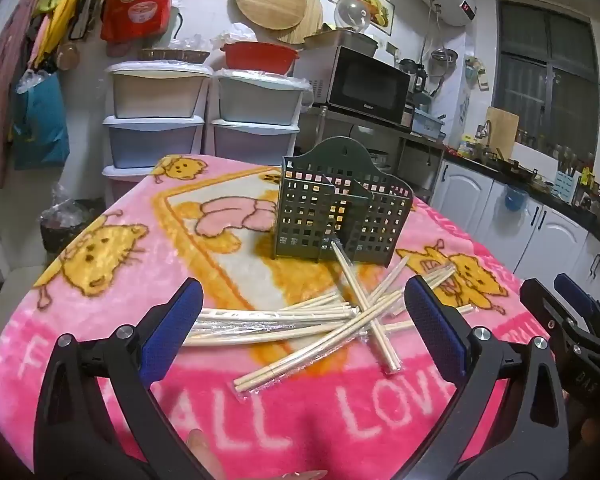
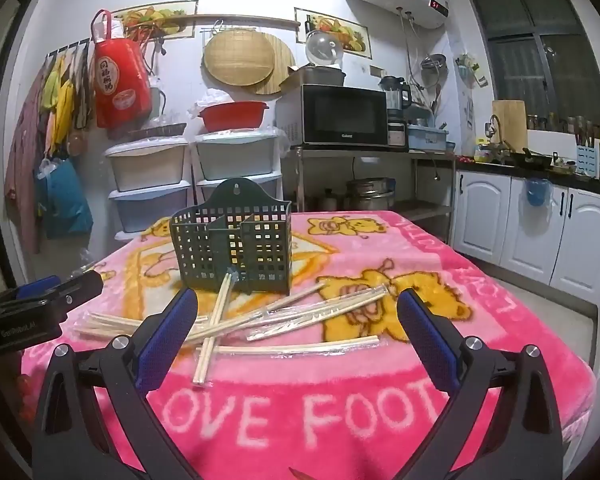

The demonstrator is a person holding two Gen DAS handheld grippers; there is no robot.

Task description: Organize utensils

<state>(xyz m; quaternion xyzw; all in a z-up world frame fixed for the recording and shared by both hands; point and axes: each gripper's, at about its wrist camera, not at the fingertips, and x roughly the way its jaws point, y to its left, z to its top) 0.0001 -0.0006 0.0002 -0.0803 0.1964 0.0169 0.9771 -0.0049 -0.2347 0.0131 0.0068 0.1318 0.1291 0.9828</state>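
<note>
A big pink blanket (image 1: 112, 320) with yellow cartoon cats covers the tabletop. On it stands a dark green holder (image 1: 332, 216) with square holes and a few sections inside; it sits upright near the middle. Just in front of the holder lies a messy pile of pale wooden chopsticks (image 1: 300, 320), many in clear wrappers, crossing over each other. One pair leans with its tip touching the bottom of the holder. The left gripper (image 1: 304, 328) hangs above the near side of the pile, its blue fingers (image 1: 172, 328) wide apart with nothing between them. The right gripper (image 2: 298, 332) is beside it, its fingers (image 2: 428, 336) wide apart too, holding nothing.
</note>
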